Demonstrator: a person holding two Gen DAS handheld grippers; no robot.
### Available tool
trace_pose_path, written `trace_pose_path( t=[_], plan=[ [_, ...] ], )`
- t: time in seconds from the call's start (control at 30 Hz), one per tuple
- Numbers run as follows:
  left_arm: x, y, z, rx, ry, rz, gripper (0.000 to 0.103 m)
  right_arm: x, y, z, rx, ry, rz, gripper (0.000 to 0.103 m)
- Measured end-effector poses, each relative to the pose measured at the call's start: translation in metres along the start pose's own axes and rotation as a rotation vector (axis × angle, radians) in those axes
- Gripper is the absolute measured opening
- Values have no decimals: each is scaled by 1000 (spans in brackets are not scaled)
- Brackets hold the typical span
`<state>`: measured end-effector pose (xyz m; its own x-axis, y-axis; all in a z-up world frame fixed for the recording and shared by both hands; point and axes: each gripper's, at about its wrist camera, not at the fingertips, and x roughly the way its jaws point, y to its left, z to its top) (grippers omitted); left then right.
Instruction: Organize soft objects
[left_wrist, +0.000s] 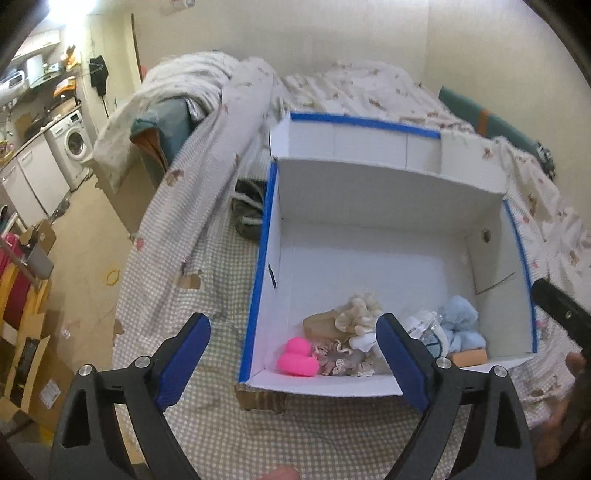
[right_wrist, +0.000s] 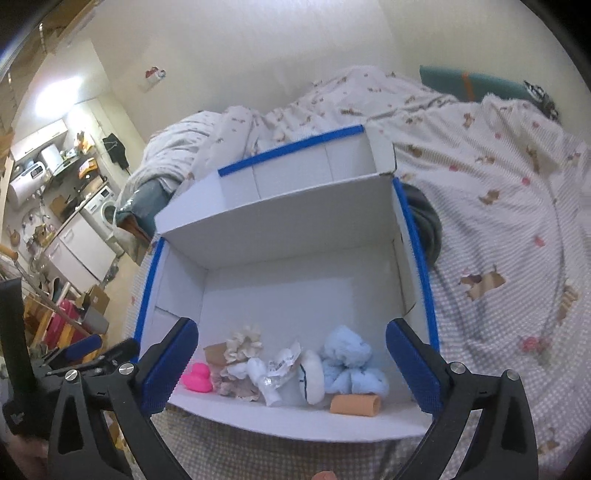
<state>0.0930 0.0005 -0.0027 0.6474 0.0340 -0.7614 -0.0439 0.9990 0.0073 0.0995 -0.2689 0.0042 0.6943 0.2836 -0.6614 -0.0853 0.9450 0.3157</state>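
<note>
Both grippers, left gripper (left_wrist: 291, 354) and right gripper (right_wrist: 291, 363), hang with jaws spread and empty above the near wall of the white box (right_wrist: 295, 295); the soft objects (right_wrist: 288, 369) lie just ahead and below; the peach roll (right_wrist: 355, 405) lies crosswise, nearer the right jaws.

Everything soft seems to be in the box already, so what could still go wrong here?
The white box sits on a soft, rumpled bedspread, so a nudge might tip or slide it. The items, like the pink duck and blue plush, crowd the near wall, where either open gripper could snag them.
</note>
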Motion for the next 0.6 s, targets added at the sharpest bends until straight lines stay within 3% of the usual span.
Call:
trace_pose_path(
  t=[0.2, 0.6],
  plan=[
    [-31, 6, -18, 5, -97, 9, 90, -22, 7, -16, -41, -25, -2, 103],
    [-48, 17, -36, 3, -130, -8, 90, -30, 25, -38, -124, -43, -31, 103]
  ],
)
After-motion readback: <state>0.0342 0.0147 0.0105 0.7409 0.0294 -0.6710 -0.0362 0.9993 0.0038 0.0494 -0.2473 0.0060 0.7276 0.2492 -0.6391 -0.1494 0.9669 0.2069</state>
